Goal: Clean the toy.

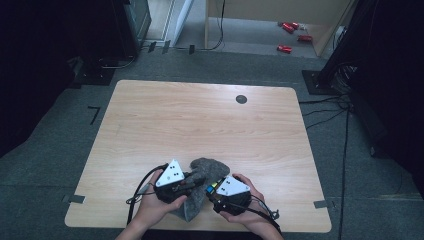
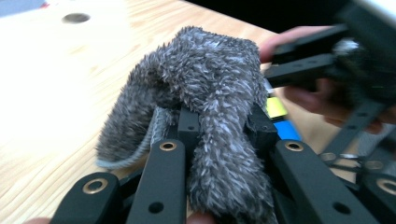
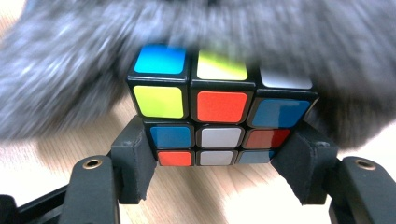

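A grey fuzzy cloth (image 1: 207, 167) lies bunched near the table's front edge, between my two grippers. My left gripper (image 1: 194, 183) is shut on a fold of it; in the left gripper view the cloth (image 2: 205, 70) bulges out past the left gripper (image 2: 224, 123). My right gripper (image 1: 214, 190) is shut on a Rubik's cube (image 1: 212, 186). In the right gripper view the right gripper (image 3: 219, 147) grips the cube (image 3: 219, 102) by its lower rows. The cube's far side presses into the cloth (image 3: 70, 70). The cube's yellow and blue stickers (image 2: 280, 119) peek out beside the cloth.
The light wooden table (image 1: 200, 120) has a dark round hole (image 1: 241, 99) at the far right. Both hands sit close to the table's front edge. Red cans (image 1: 290, 27) lie on the floor beyond the table, and cables (image 1: 345, 125) run along its right side.
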Demonstrator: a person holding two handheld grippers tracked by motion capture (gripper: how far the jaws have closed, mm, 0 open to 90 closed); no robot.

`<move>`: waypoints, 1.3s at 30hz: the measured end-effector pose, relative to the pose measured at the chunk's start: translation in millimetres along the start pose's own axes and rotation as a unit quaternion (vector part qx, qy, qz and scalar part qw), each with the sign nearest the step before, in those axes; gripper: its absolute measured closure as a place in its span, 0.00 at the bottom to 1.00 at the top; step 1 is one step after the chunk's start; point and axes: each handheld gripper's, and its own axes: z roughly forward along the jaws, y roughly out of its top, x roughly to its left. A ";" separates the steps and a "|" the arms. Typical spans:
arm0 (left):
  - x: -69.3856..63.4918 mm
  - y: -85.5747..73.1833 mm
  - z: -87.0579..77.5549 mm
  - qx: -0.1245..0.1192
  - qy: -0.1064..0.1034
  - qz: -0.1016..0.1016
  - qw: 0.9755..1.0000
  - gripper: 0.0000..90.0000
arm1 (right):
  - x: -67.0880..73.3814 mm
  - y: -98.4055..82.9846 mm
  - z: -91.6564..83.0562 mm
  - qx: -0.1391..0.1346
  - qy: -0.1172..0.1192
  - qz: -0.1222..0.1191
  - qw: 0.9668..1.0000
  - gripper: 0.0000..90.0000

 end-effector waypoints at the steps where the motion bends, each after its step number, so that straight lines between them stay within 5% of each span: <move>1: 3.3 -1.3 -1.4 -0.004 -0.005 -0.012 1.000 0.83 | -0.2 -0.2 -0.2 0.000 0.000 0.000 1.000 0.39; 7: -9.7 3.1 1.4 -0.011 -0.050 0.014 0.999 0.81 | 2.9 2.8 2.1 -0.006 0.004 0.006 1.000 0.39; 13: 17.8 -4.3 -4.7 -0.011 -0.002 -0.049 0.999 0.83 | 0.5 0.8 -0.2 -0.003 0.005 0.010 1.000 0.39; 16: 16.8 -3.2 -6.5 -0.027 -0.035 -0.055 0.998 0.83 | 0.5 1.7 0.5 -0.008 0.009 0.012 1.000 0.39; 18: 5.4 0.4 -3.8 -0.028 -0.062 -0.029 0.997 0.82 | 2.4 3.4 2.4 -0.008 0.010 0.012 1.000 0.39; 21: -5.8 2.3 2.0 -0.010 -0.049 0.003 0.999 0.80 | 4.6 4.5 4.2 -0.006 0.009 0.011 1.000 0.39; 25: 11.0 -2.5 -1.3 -0.003 -0.016 -0.038 0.999 0.81 | 3.5 1.9 2.2 -0.001 0.007 0.007 1.000 0.39; 28: 14.3 -2.6 -6.0 -0.014 -0.015 -0.049 0.999 0.82 | 2.4 2.2 0.2 -0.007 0.007 0.010 1.000 0.39; 31: 1.0 1.3 -4.6 -0.021 -0.047 -0.020 0.998 0.81 | 3.8 4.4 1.0 -0.014 0.009 0.013 1.000 0.39; 33: -7.7 3.0 -0.6 -0.011 -0.041 0.003 0.999 0.81 | 4.7 5.2 1.5 -0.012 0.007 0.010 1.000 0.39; 39: 16.7 -4.2 -8.5 -0.020 -0.016 -0.051 0.998 0.83 | 2.3 1.9 -2.7 -0.013 0.007 0.004 1.000 0.39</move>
